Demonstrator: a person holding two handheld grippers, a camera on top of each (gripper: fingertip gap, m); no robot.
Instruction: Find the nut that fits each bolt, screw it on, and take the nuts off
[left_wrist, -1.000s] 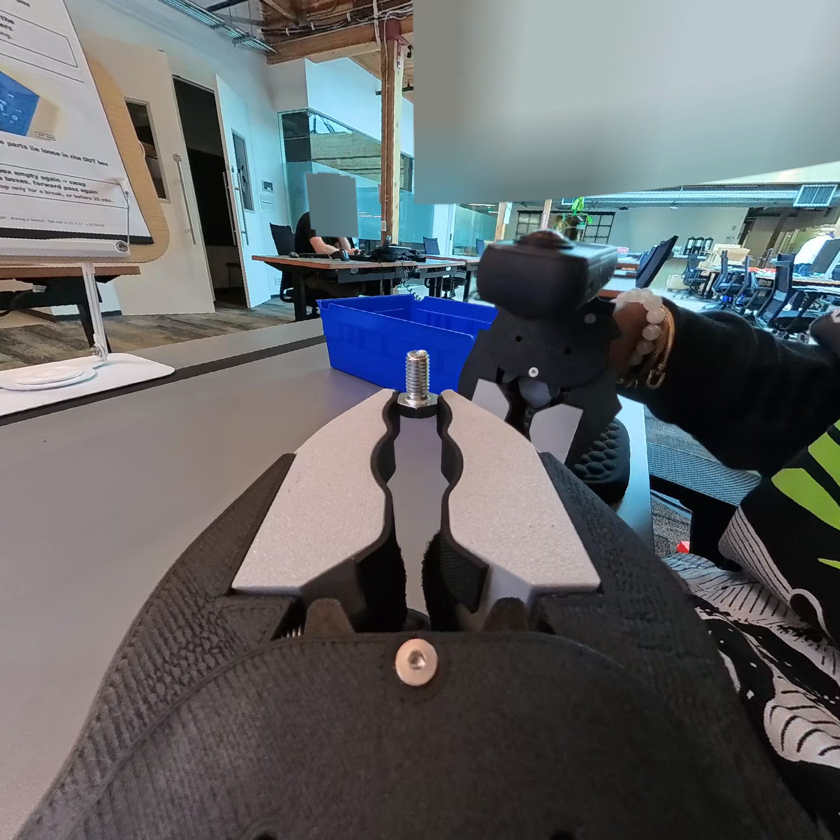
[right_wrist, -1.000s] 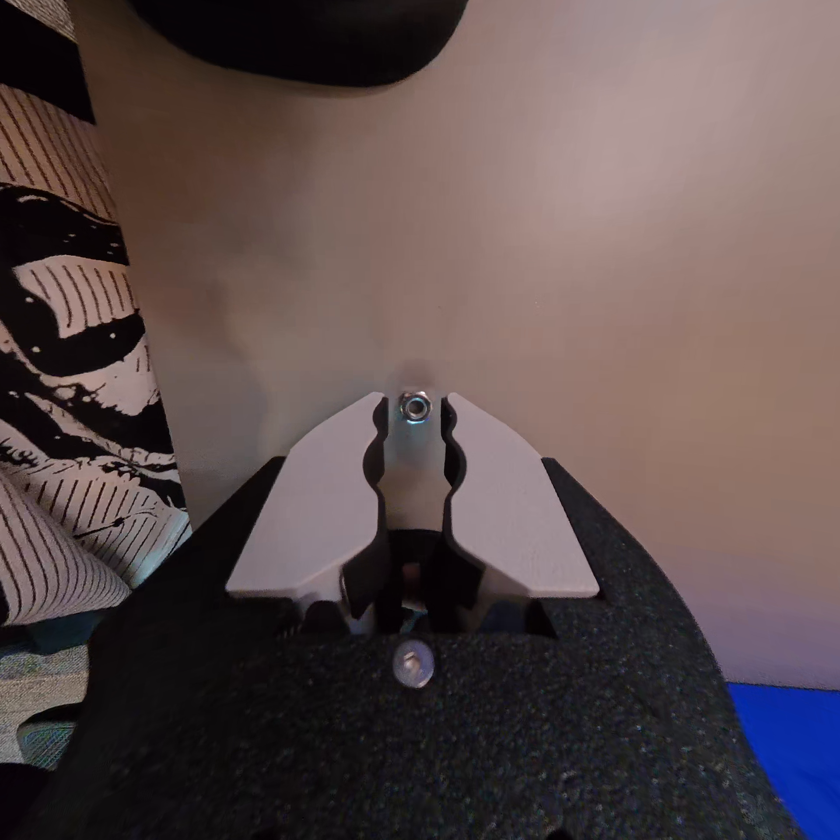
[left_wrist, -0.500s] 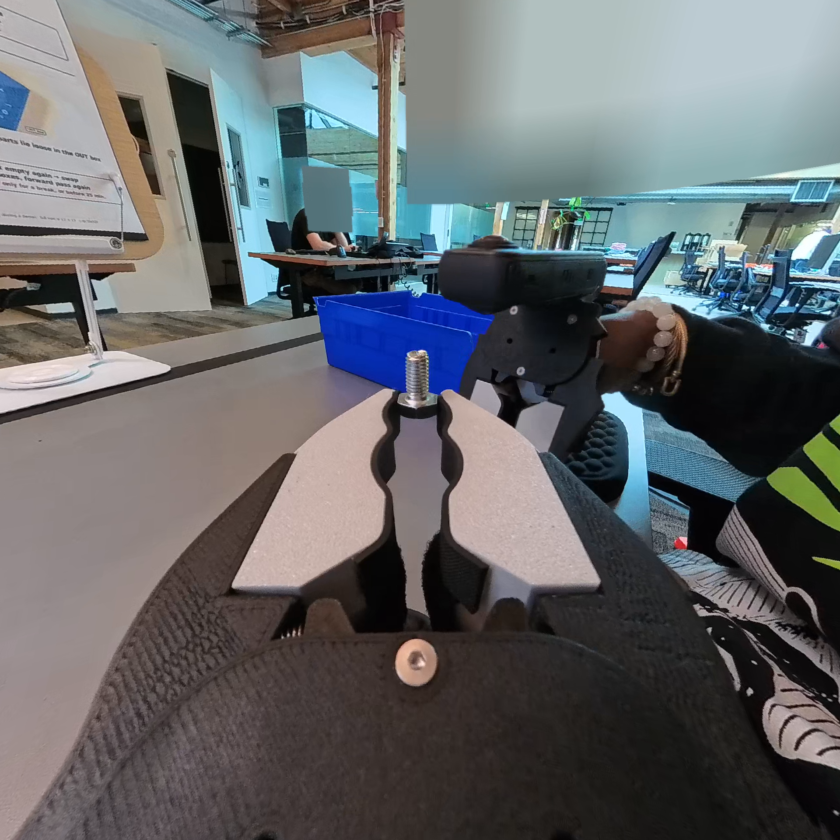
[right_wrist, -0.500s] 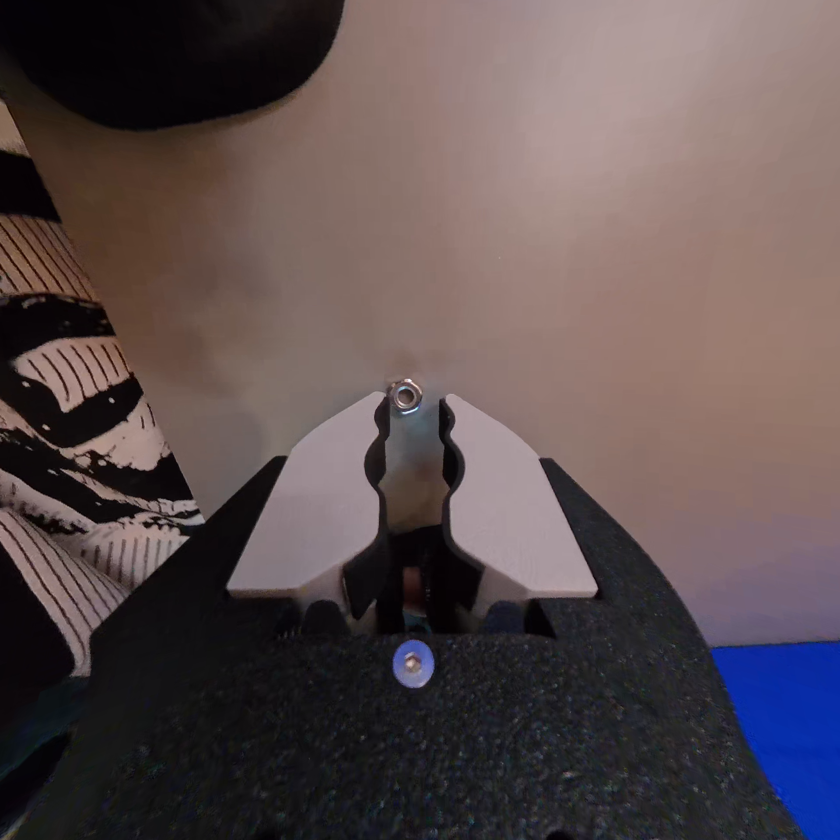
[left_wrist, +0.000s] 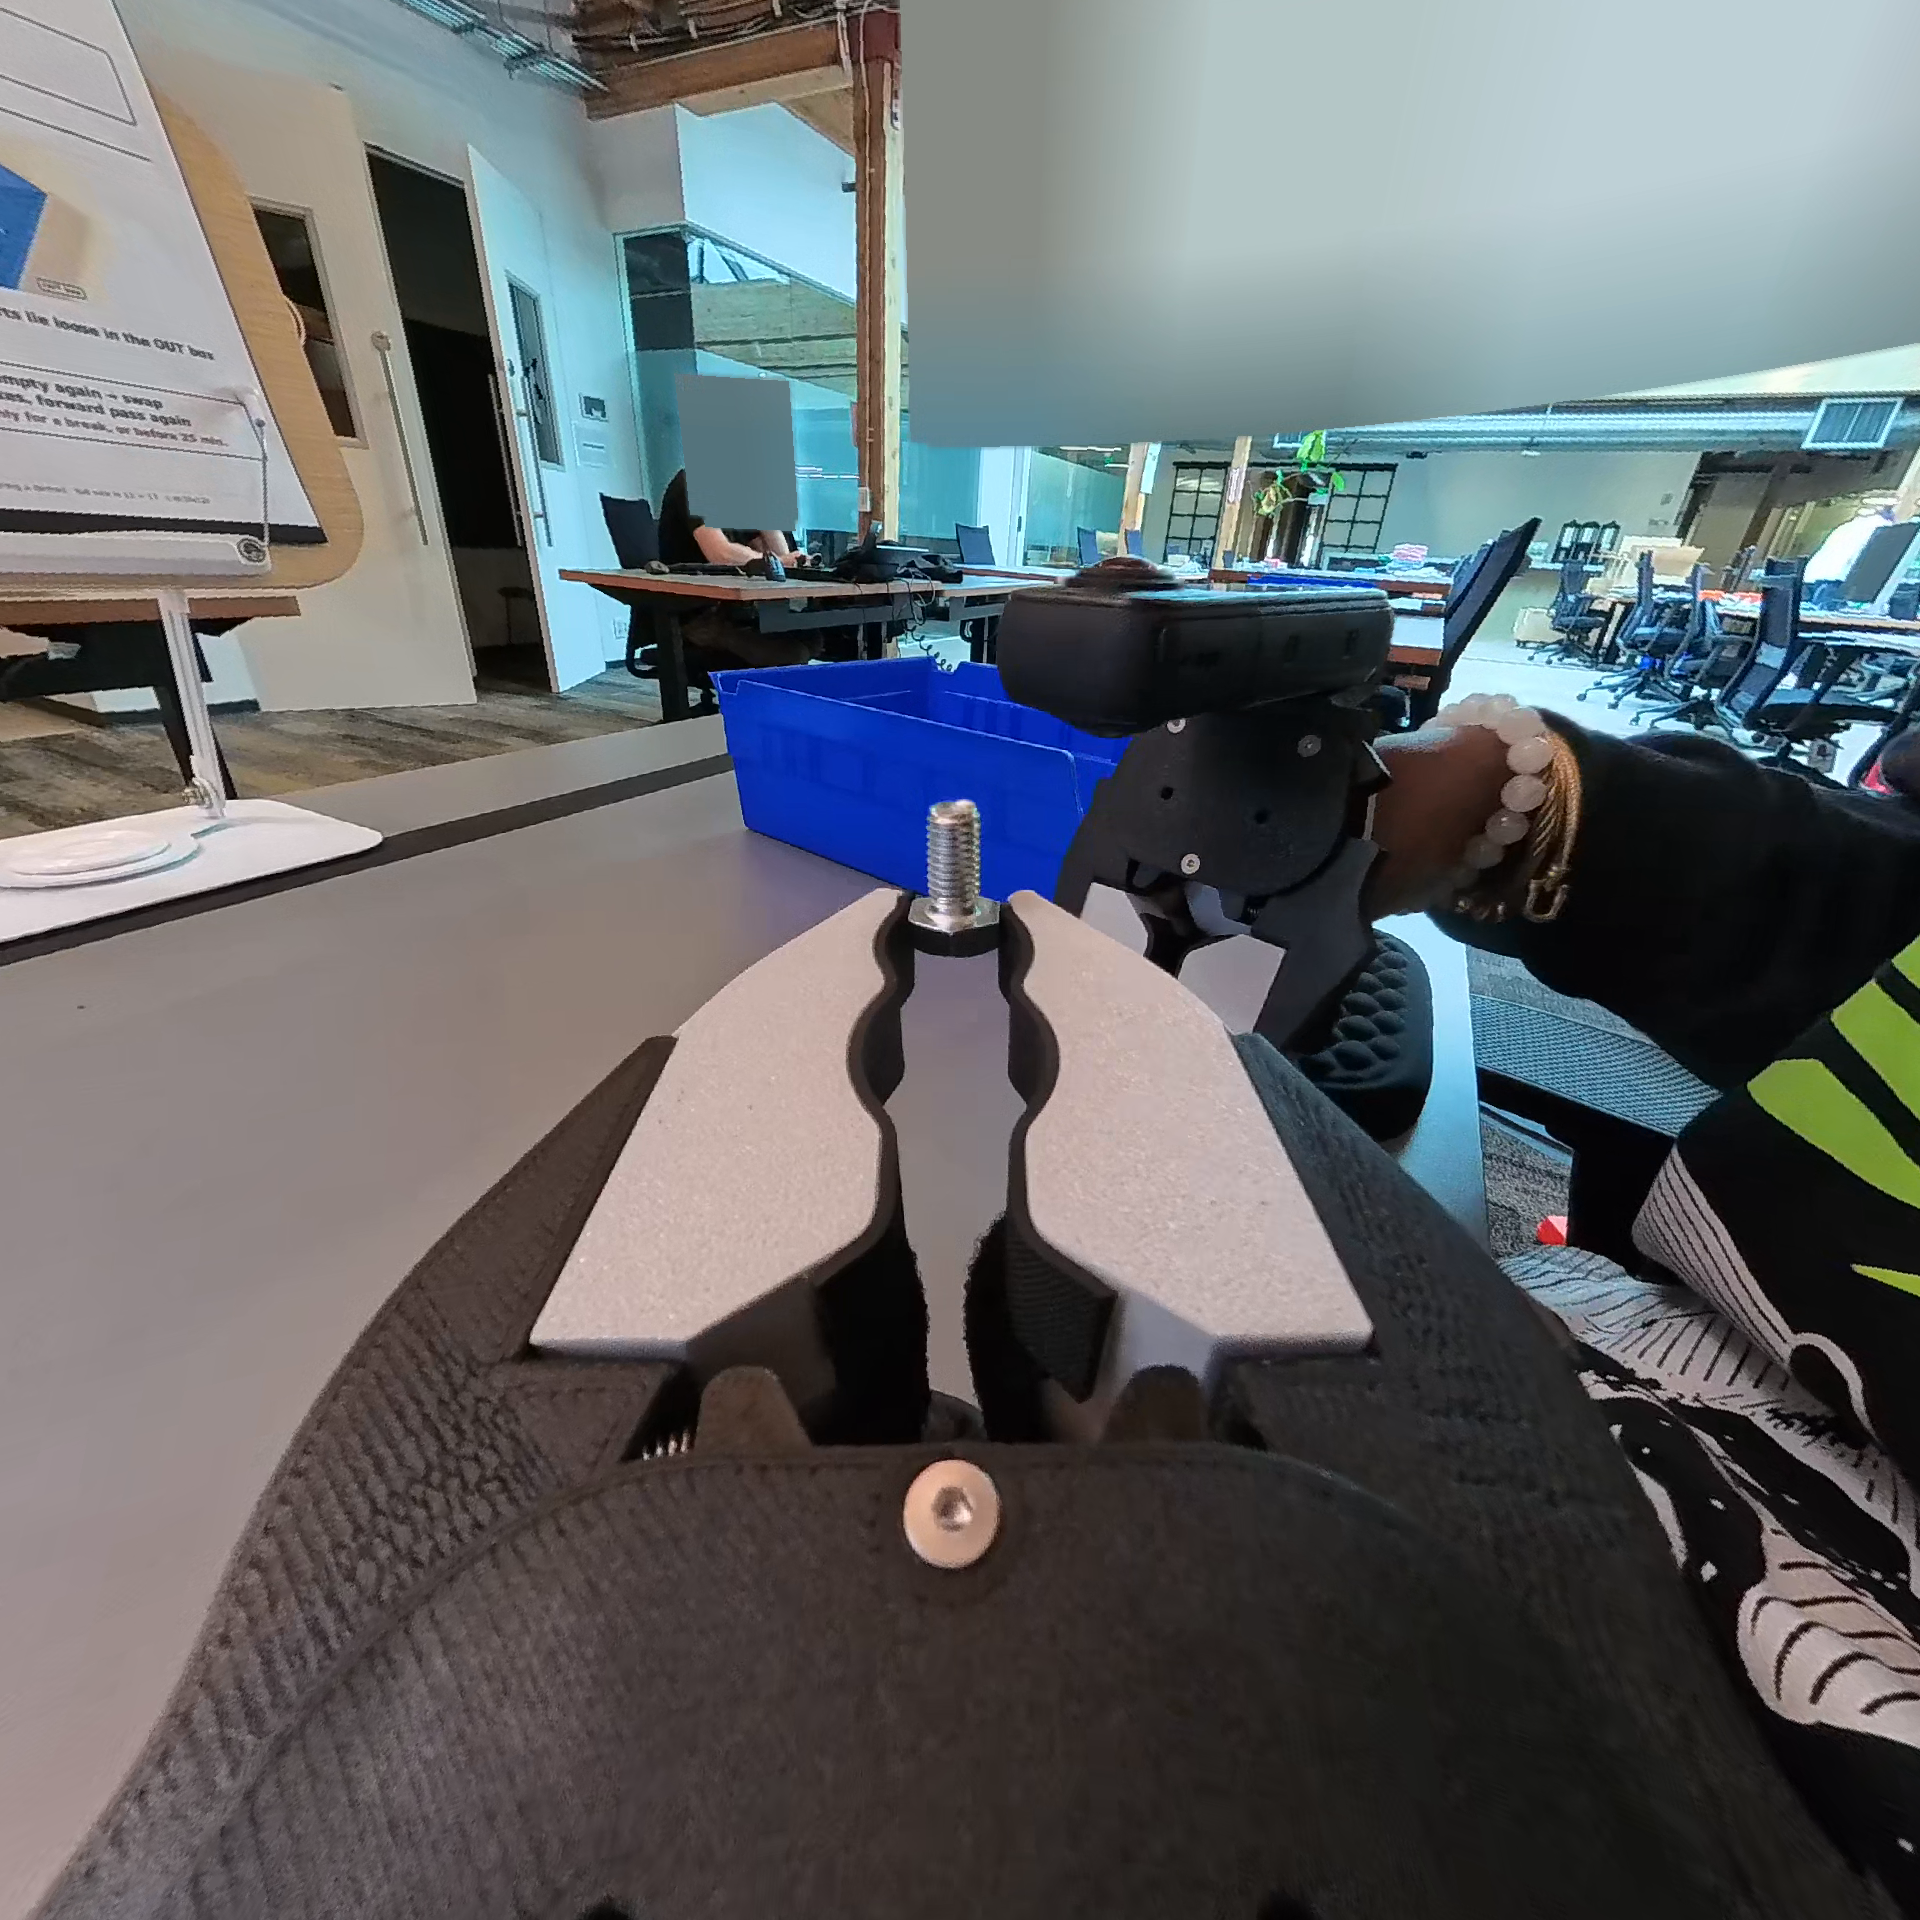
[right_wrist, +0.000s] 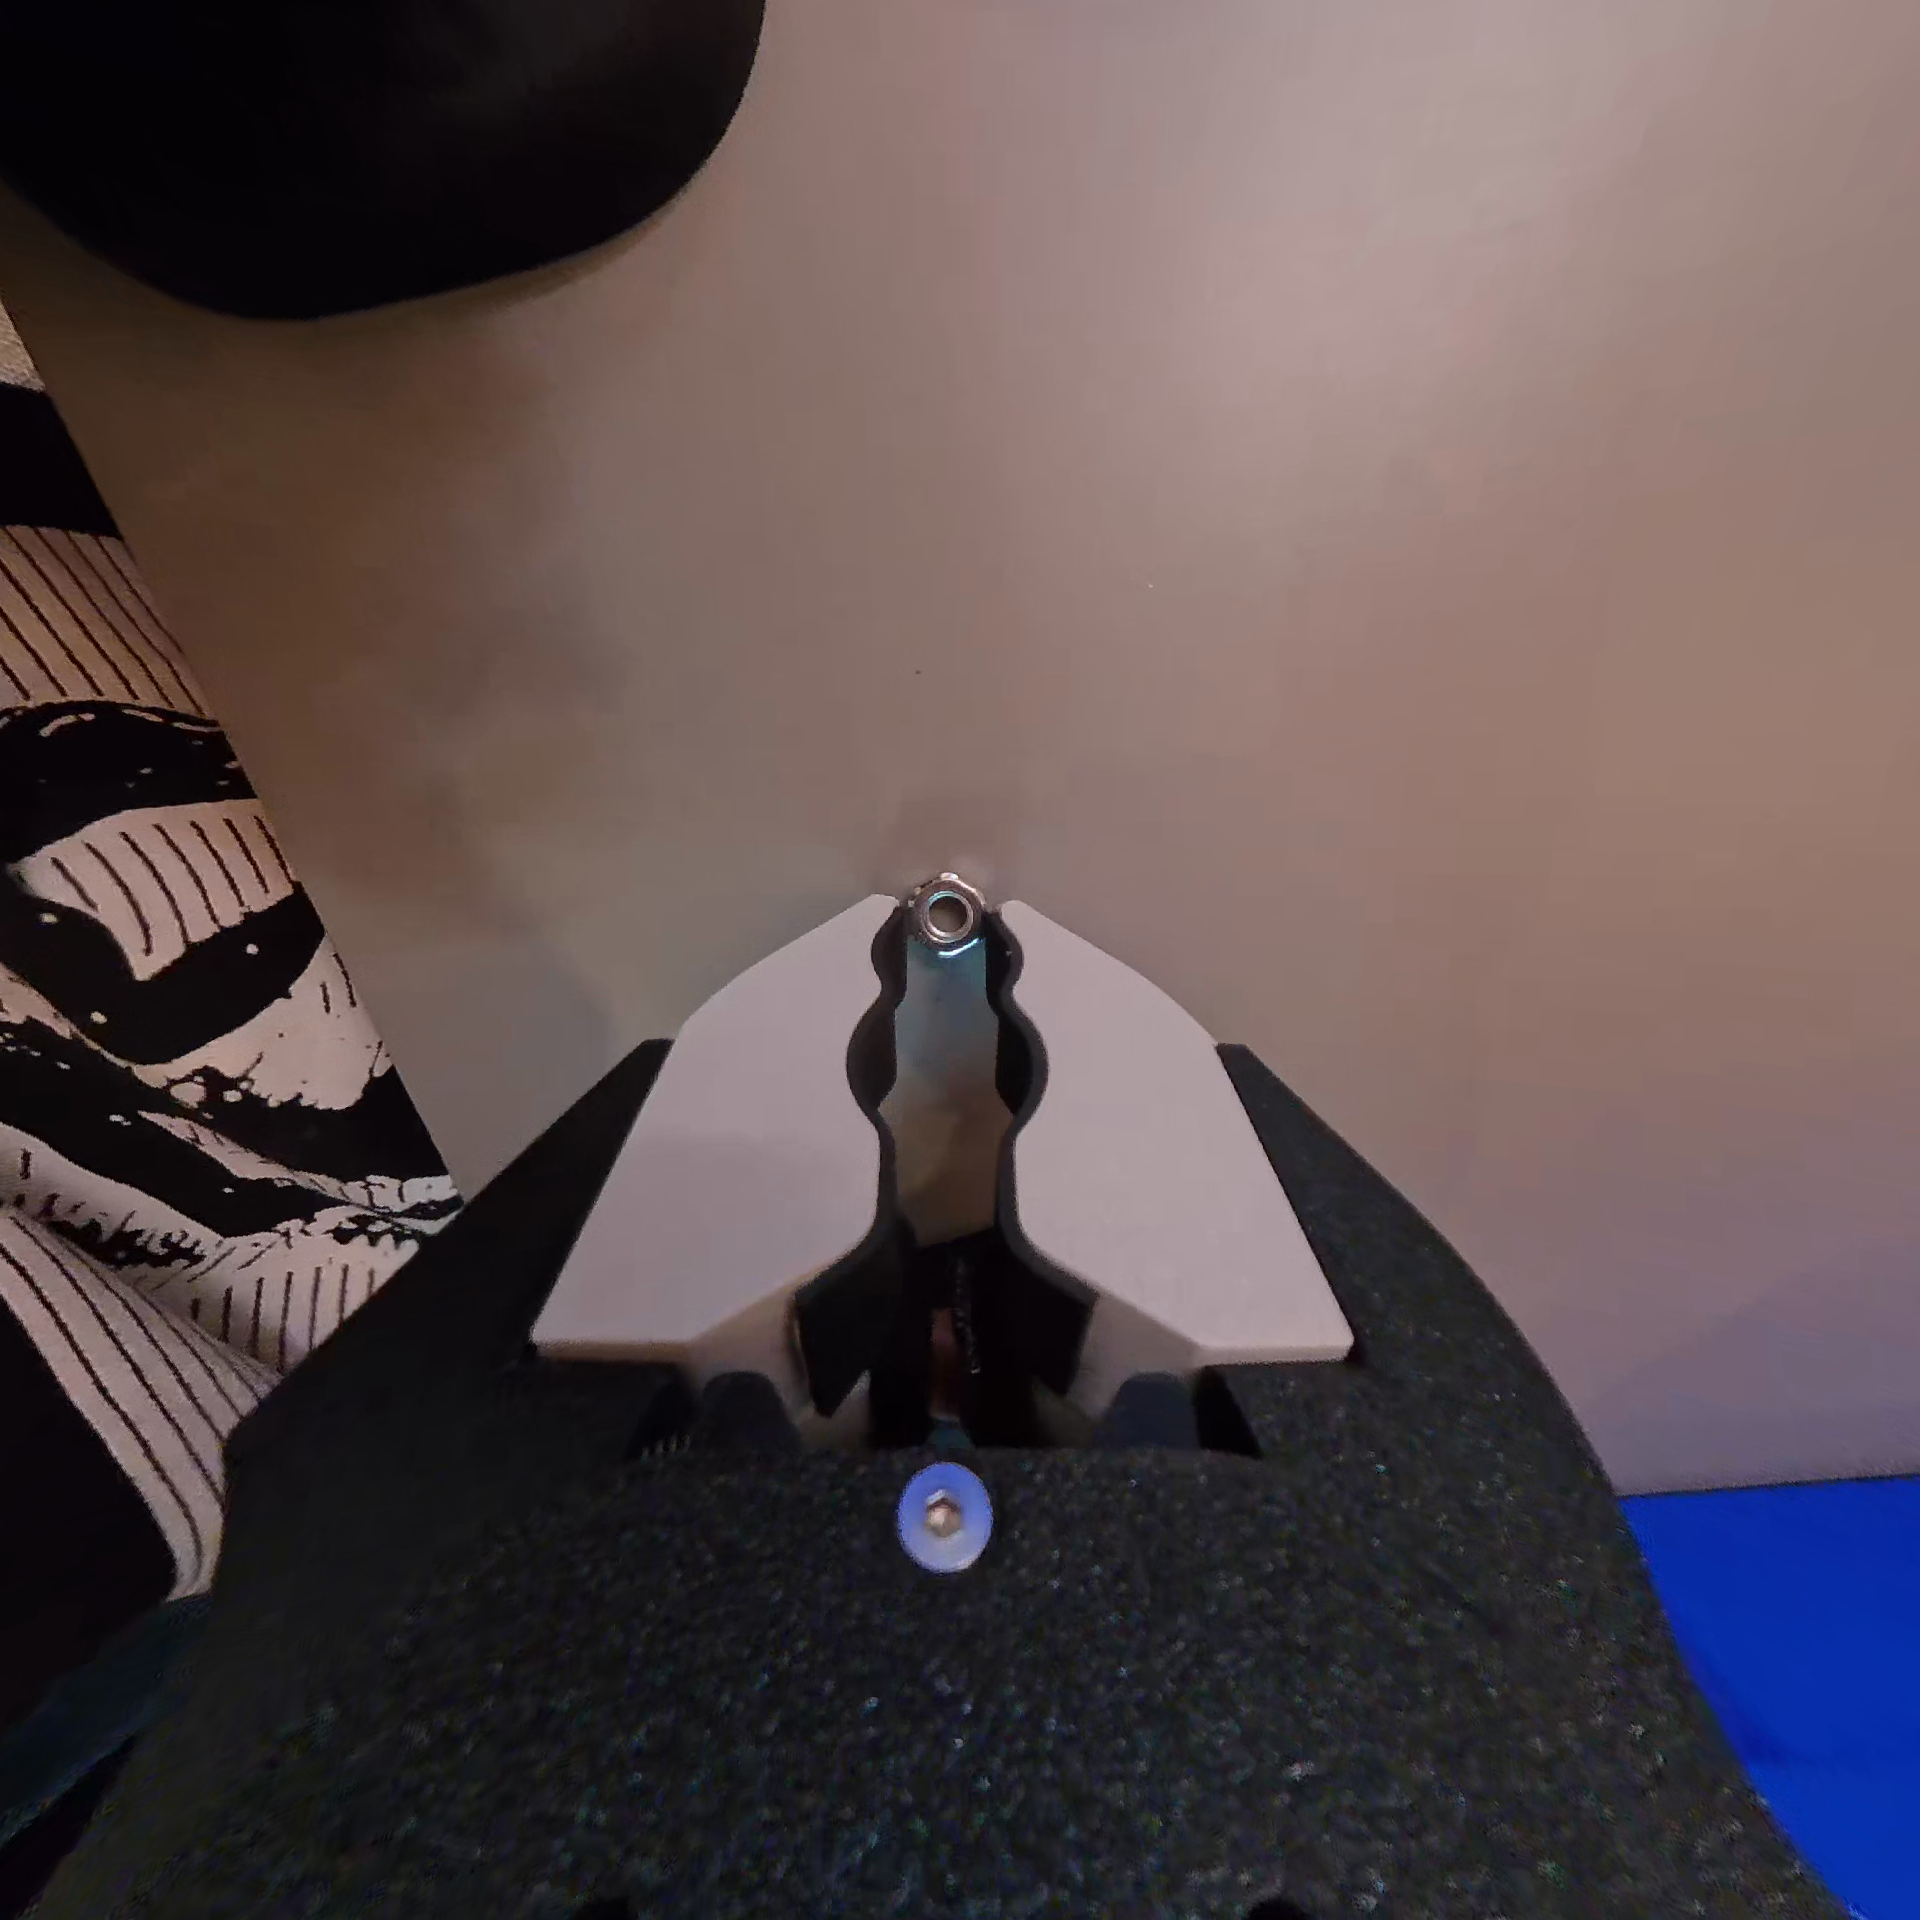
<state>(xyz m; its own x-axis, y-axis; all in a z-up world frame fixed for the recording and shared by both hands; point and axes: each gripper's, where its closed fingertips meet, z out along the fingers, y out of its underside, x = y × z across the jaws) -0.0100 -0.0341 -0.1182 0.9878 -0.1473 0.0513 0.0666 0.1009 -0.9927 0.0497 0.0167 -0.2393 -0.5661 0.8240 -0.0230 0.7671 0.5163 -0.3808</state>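
In the left wrist view my left gripper (left_wrist: 954, 923) is shut on the hex head of a silver bolt (left_wrist: 953, 858). It holds the bolt upright, thread up, just above the grey table (left_wrist: 416, 1039). My right gripper (right_wrist: 948, 920) points straight down at the table (right_wrist: 1247, 520). Its two pads press on a small silver nut (right_wrist: 948, 916) that lies flat there. The right gripper also shows in the left wrist view (left_wrist: 1231, 961), just right of the bolt, with its fingertips down at the table.
A blue bin (left_wrist: 894, 769) stands behind the bolt; its corner shows in the right wrist view (right_wrist: 1766, 1621). A sign on a white stand (left_wrist: 125, 436) is at the far left. A person's black sleeve (left_wrist: 1683, 894) and patterned clothing (right_wrist: 125, 1039) lie along the table edge.
My right gripper's jaws have closed in on the nut, which stood free between them before. The right gripper shifted a little toward the bolt. My left gripper holds the bolt as before.
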